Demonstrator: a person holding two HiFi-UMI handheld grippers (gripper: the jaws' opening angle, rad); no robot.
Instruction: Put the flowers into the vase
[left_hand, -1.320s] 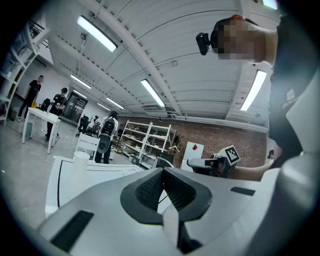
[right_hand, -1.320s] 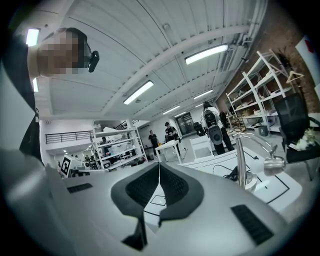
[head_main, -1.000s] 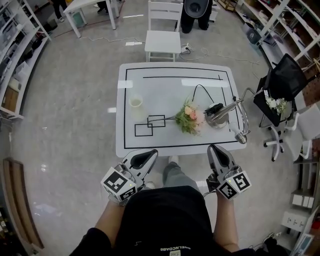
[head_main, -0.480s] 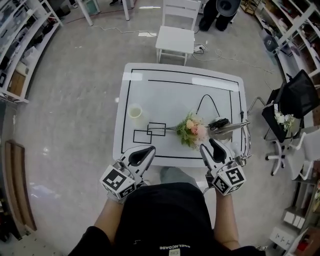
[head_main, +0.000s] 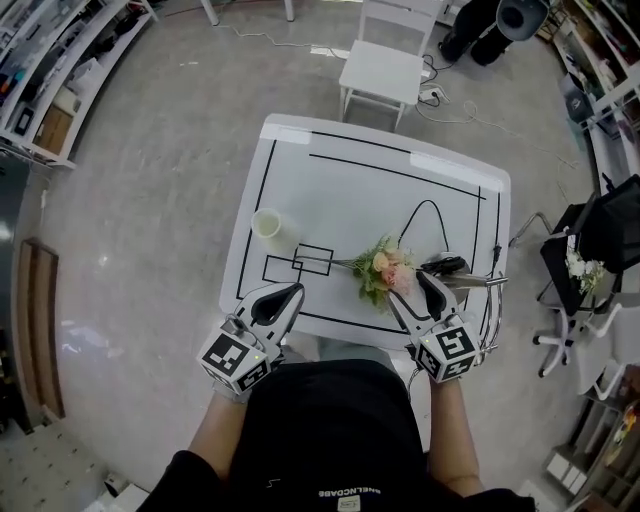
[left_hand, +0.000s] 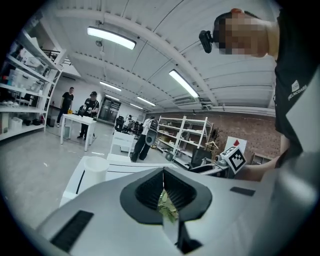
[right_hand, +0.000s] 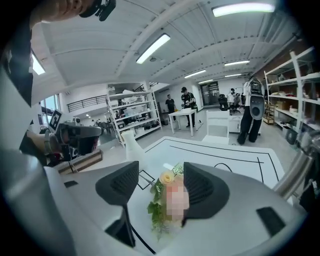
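A small bouquet of pink and cream flowers (head_main: 385, 272) with green leaves lies on the white table (head_main: 340, 190), right of the middle near the front edge. A white vase (head_main: 268, 224) stands upright at the table's left. My right gripper (head_main: 413, 297) hangs just short of the bouquet, its jaws opening. In the right gripper view the flowers (right_hand: 167, 195) show ahead in the gap of the gripper (right_hand: 160, 185), untouched, with the vase (right_hand: 131, 145) further left. My left gripper (head_main: 285, 296) is shut and empty at the front edge; its view shows the gripper (left_hand: 163, 192) and the vase (left_hand: 95, 167).
A black cable and a silver metal device (head_main: 458, 270) with a tube frame sit at the table's right edge, beside my right gripper. A white chair (head_main: 385, 65) stands beyond the table, a black office chair (head_main: 590, 245) to the right, shelves along both walls.
Both grippers have come forward from beside my body to the table's front edge. The right gripper's jaws have gone from shut to open as it neared the flowers.
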